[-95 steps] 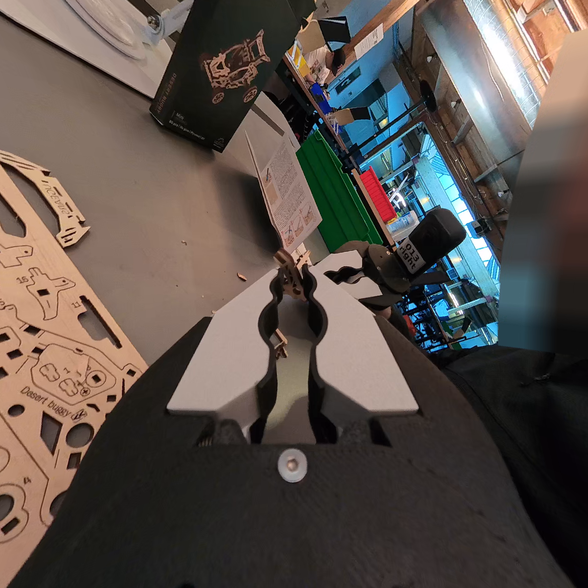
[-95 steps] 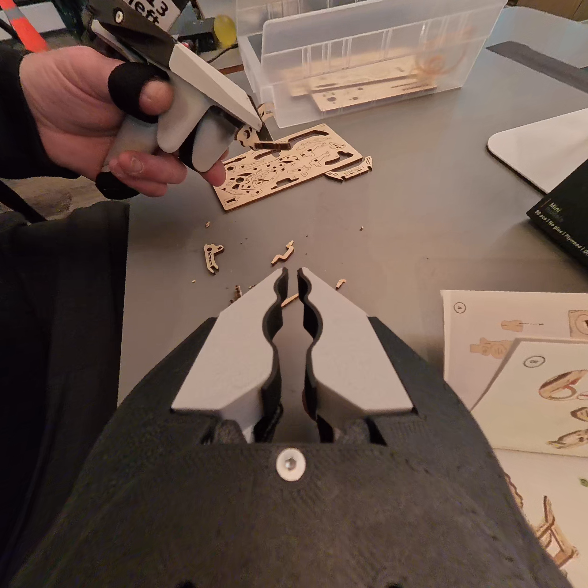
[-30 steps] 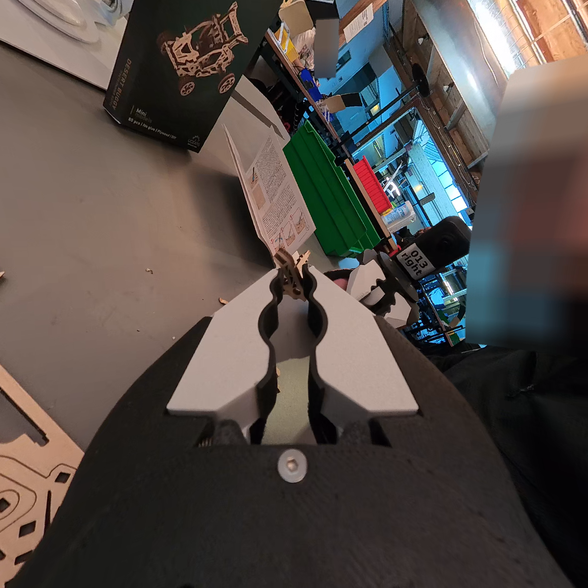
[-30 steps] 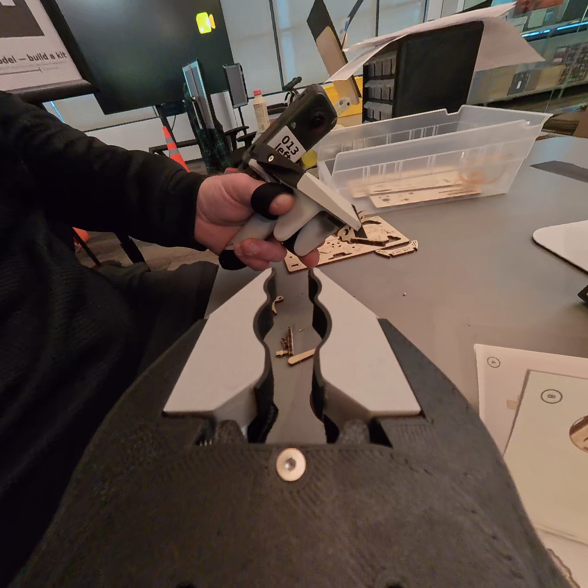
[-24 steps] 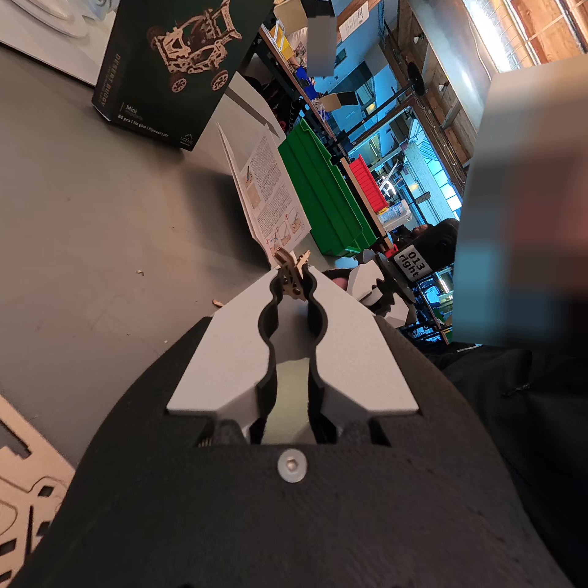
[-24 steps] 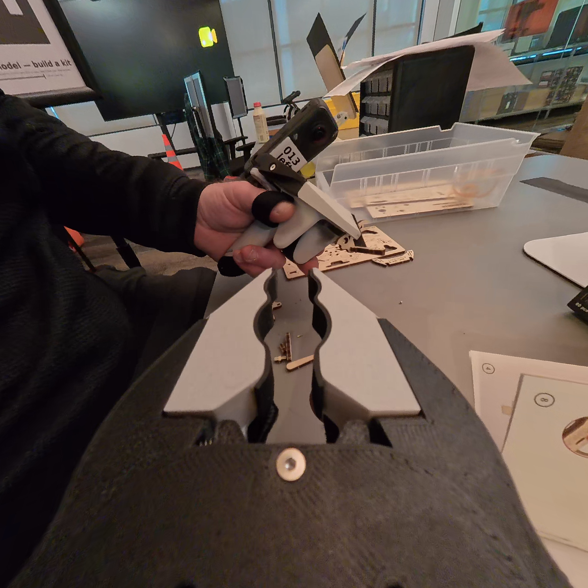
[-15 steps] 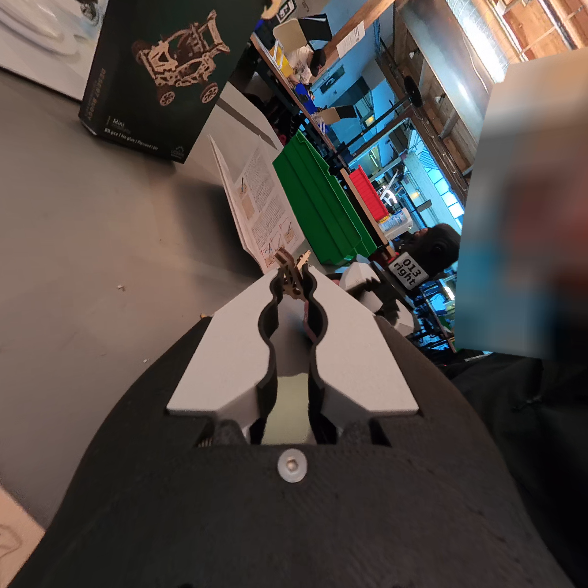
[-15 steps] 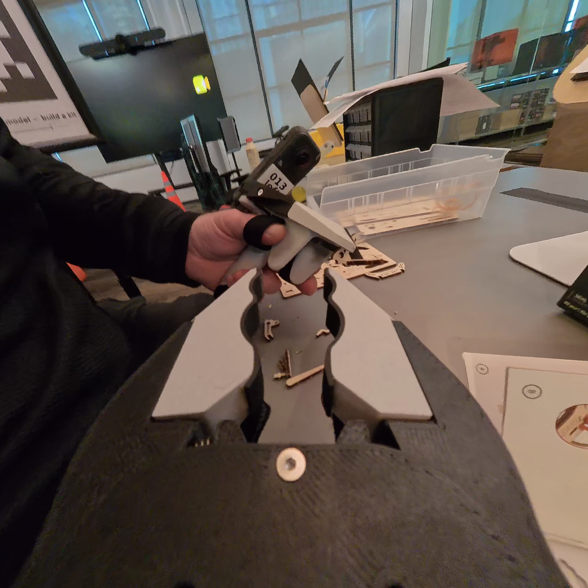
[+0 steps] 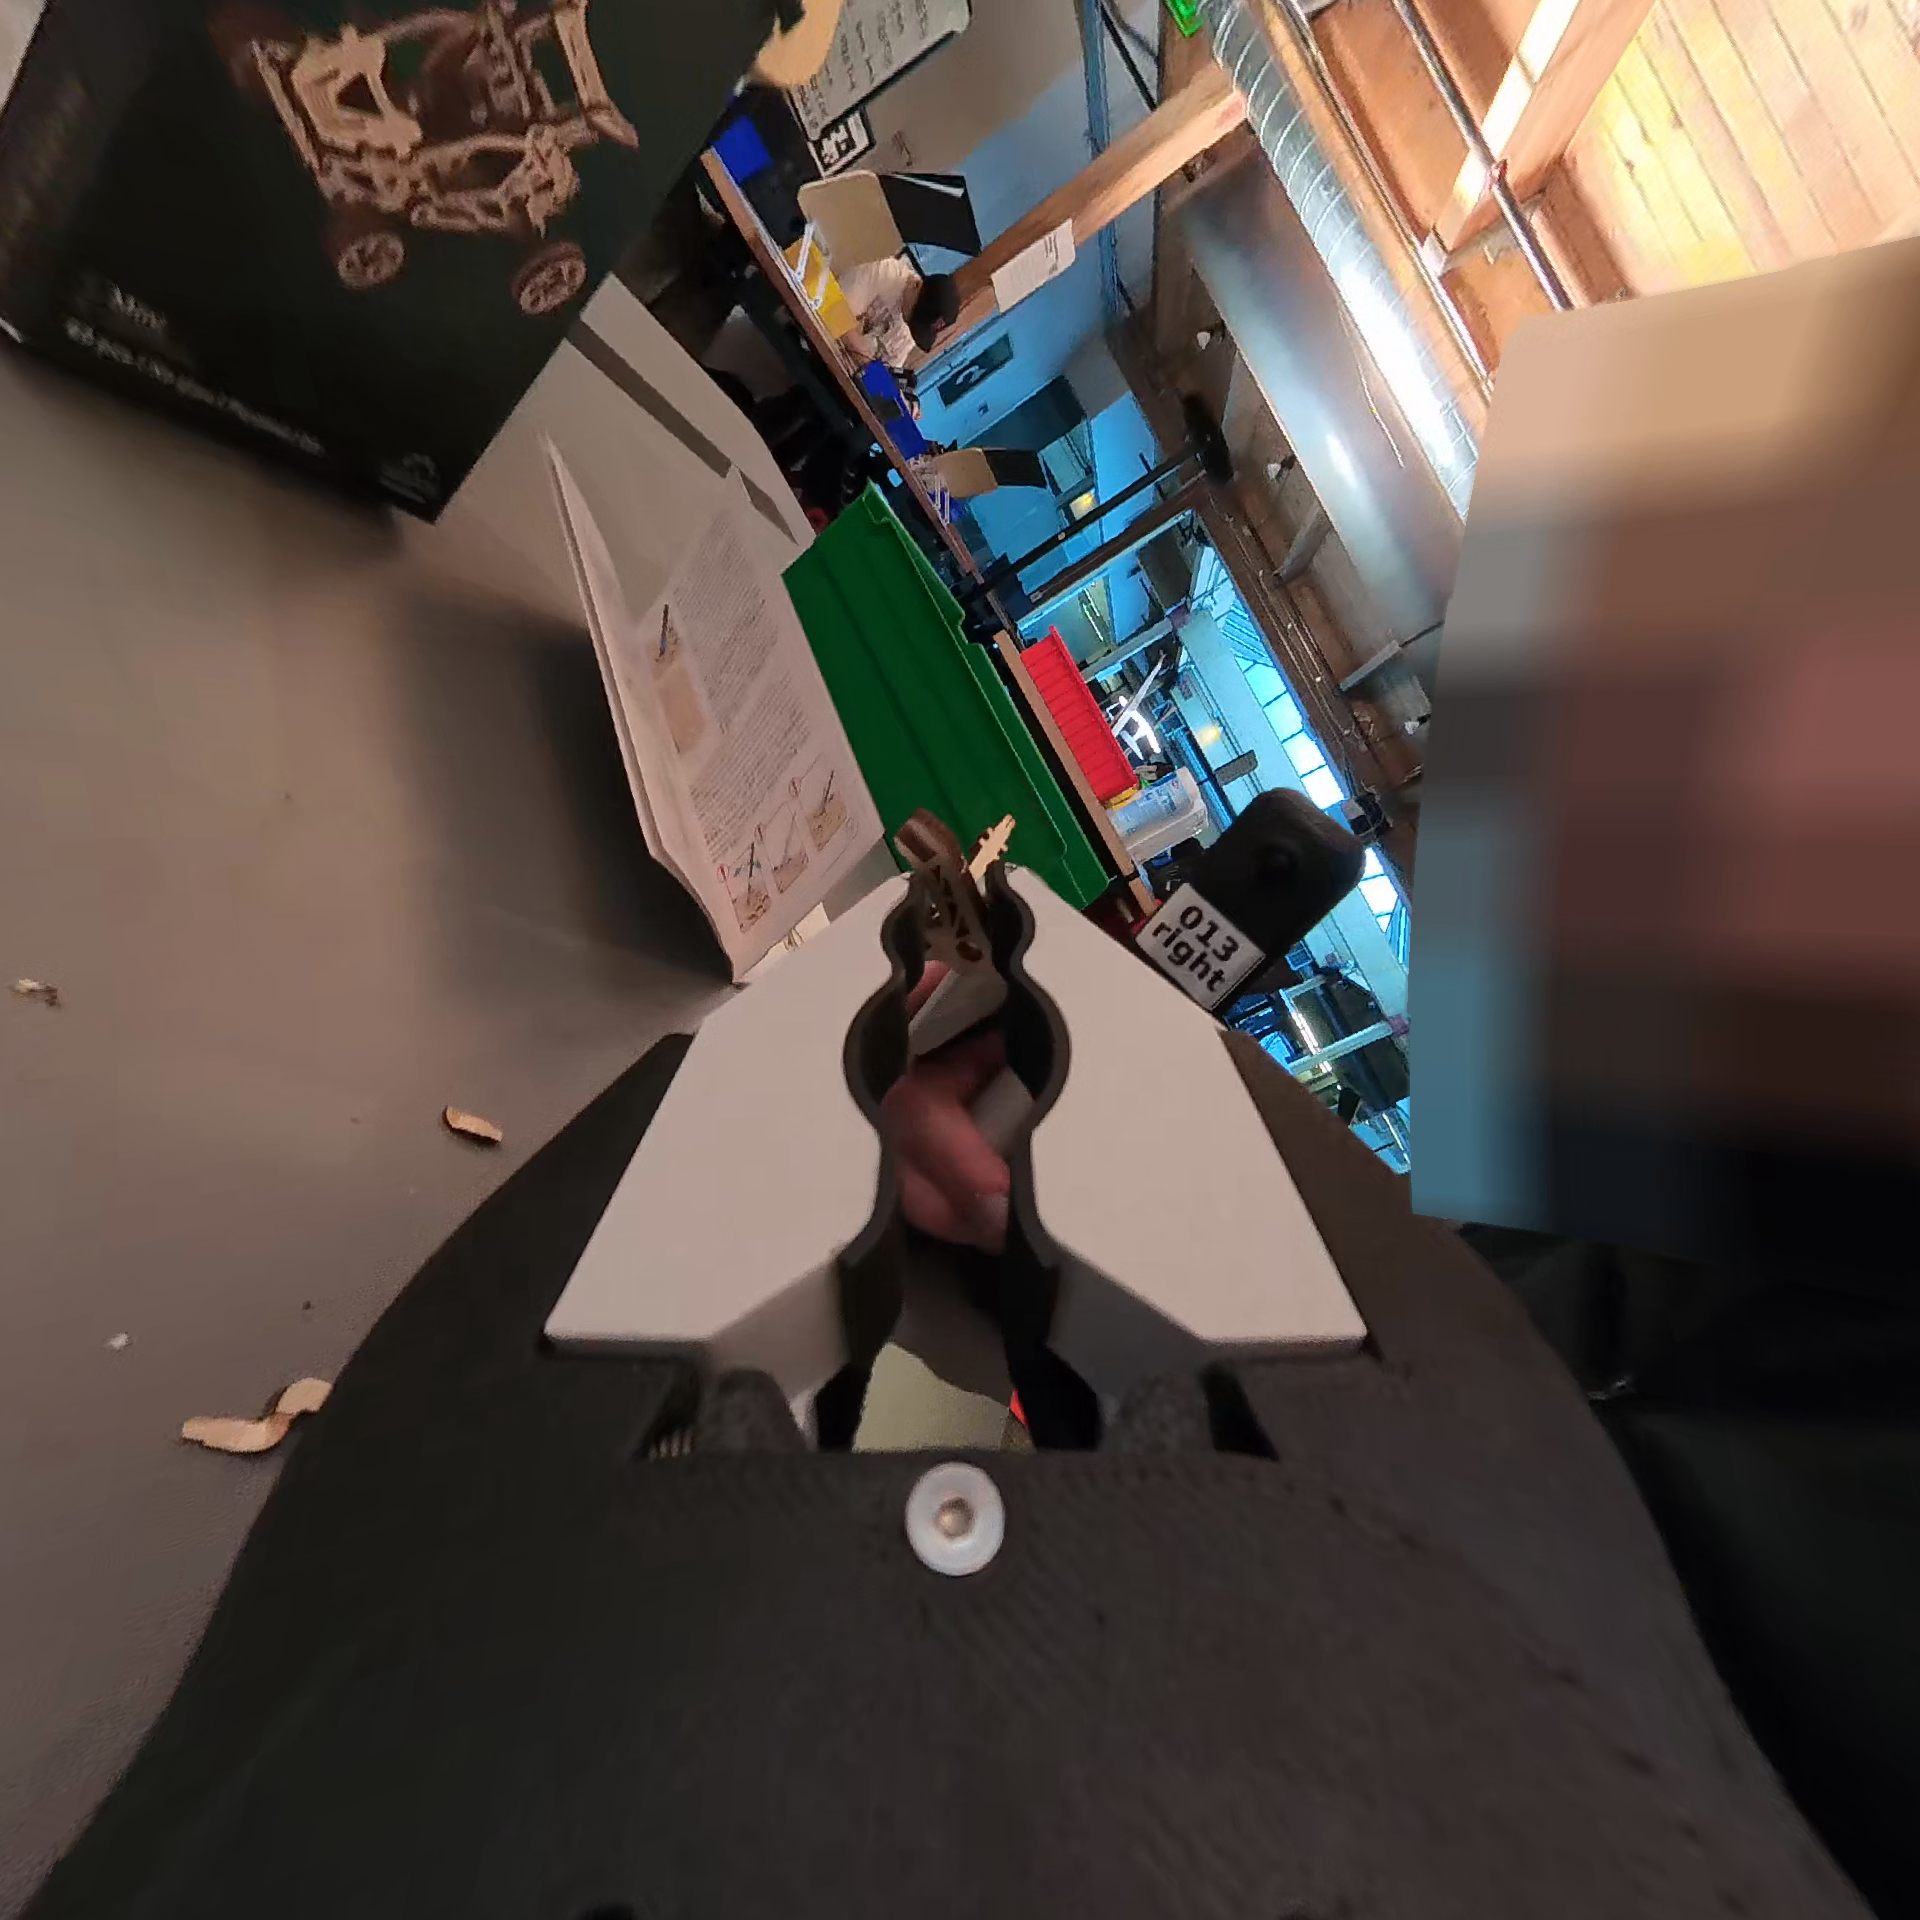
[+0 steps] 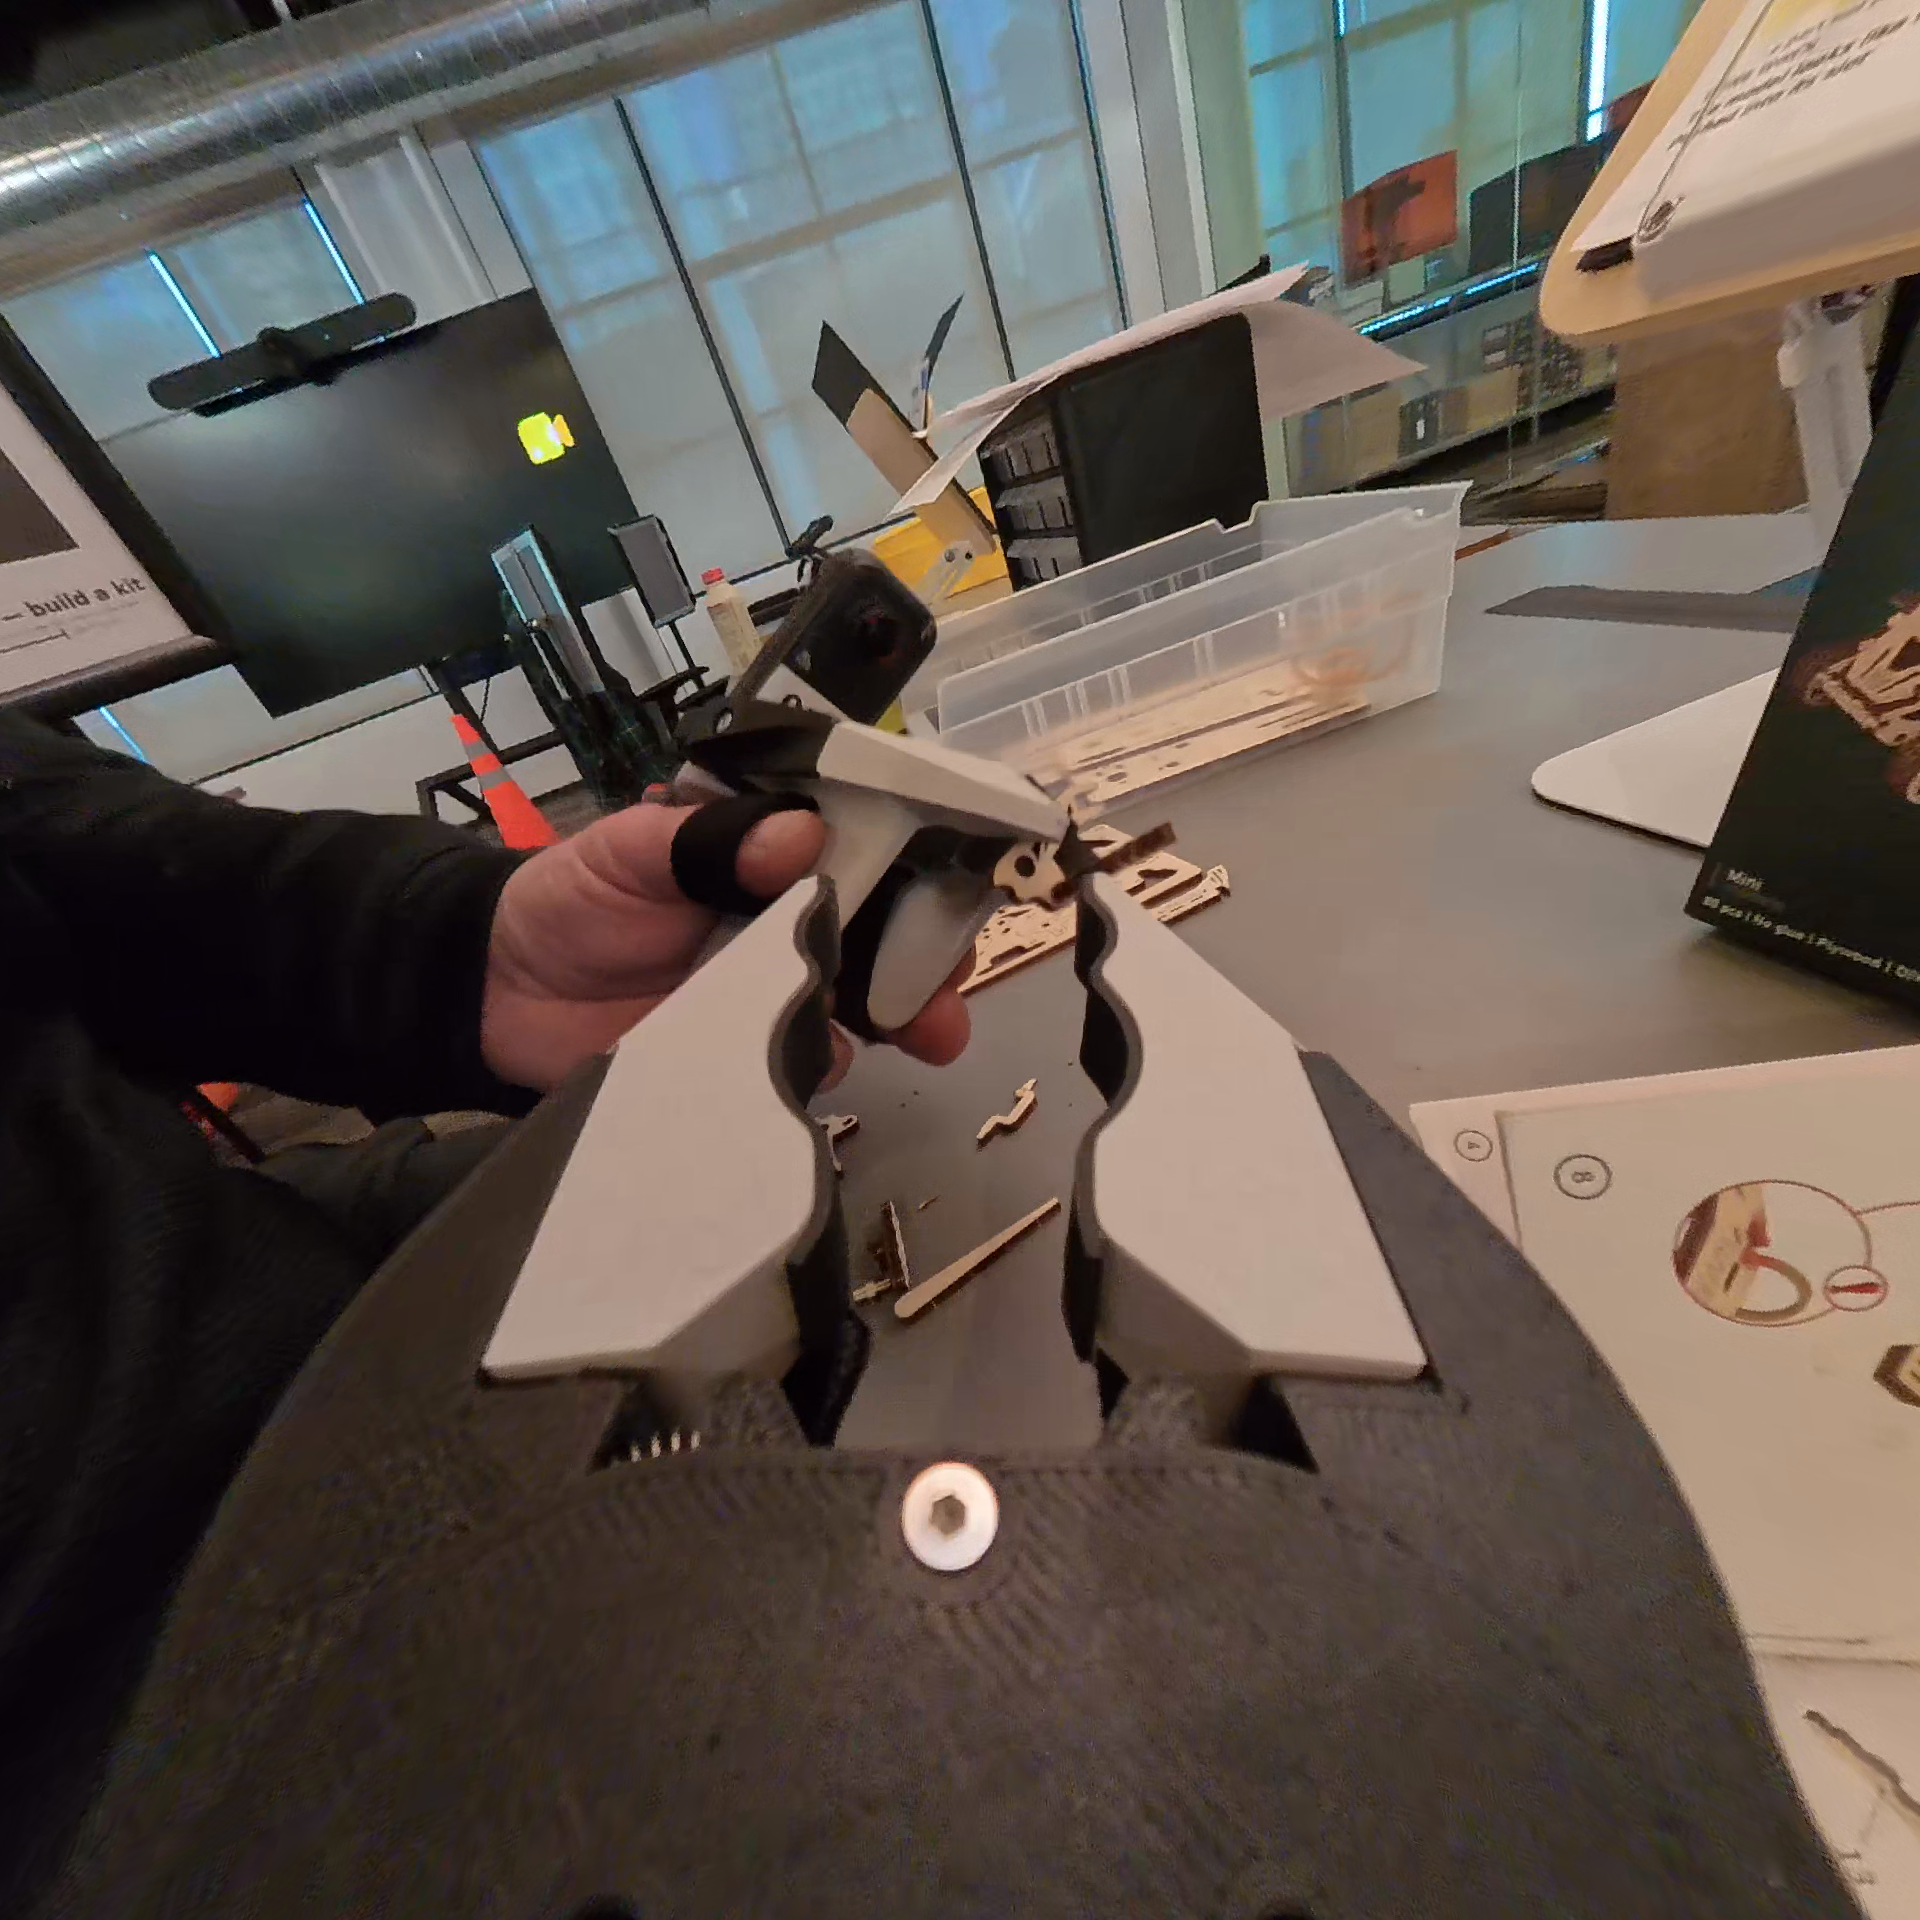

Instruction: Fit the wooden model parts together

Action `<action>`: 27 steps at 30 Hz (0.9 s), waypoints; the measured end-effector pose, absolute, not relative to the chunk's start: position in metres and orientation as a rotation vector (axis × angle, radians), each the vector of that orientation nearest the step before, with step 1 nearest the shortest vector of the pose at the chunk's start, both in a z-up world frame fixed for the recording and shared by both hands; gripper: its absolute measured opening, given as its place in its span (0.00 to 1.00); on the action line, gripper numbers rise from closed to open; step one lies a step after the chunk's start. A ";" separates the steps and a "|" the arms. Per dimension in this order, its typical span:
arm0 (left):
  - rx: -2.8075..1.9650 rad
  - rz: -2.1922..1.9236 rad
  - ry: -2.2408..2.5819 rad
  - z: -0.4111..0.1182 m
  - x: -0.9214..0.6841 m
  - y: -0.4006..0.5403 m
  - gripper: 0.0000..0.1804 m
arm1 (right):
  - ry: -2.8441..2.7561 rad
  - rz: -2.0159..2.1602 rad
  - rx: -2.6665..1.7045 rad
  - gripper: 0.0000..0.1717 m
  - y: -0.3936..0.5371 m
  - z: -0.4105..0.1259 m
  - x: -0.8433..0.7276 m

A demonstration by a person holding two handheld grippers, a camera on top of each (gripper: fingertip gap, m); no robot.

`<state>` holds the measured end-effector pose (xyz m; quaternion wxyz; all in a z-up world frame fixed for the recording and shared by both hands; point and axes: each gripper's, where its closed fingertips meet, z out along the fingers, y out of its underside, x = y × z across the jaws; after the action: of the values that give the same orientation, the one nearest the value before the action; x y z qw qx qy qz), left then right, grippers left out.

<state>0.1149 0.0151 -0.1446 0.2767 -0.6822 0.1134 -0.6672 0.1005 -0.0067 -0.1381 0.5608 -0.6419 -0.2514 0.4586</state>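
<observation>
One clear bin (image 10: 1195,644), wooden sheets (image 10: 1195,727) inside

The table (image 10: 1455,935) looks matt grey and smooth; the wooden part (image 9: 951,899) is pale plywood with dark cut edges; the bin (image 10: 1195,644) is clear, glossy plastic.

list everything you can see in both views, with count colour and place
wooden part: one, tan, clamped in the left gripper
wooden sheet: one, tan, flat on the table beyond the grippers
wooden scraps: several, tan, loose on the table
clear bin: one, translucent, far side of table, wooden sheets inside
kit box: one, dark green, standing on the table
instruction booklet: one, white, propped open
instruction pages: white, lying at right
green bin: one, beyond the table
left gripper: grey fingers, shut on the wooden part
right gripper: grey fingers, open, empty
hand: one, holding the left gripper
</observation>
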 end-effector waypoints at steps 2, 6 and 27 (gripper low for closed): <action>-1.816 -1.798 0.291 -0.145 0.116 0.015 0.05 | -0.582 1.083 -1.514 0.25 -0.006 -0.138 0.101; -1.806 -1.731 0.346 -0.147 0.117 0.016 0.05 | -0.552 1.126 -1.531 0.24 -0.004 -0.139 0.102; -1.631 -1.640 0.498 -0.123 0.126 0.014 0.04 | -0.411 1.313 -1.520 0.17 0.000 -0.134 0.113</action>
<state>0.1264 0.0142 -0.1226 0.3783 -0.6382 0.1947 -0.6416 0.1131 -0.0001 -0.1336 0.5191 -0.6335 -0.1715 0.5475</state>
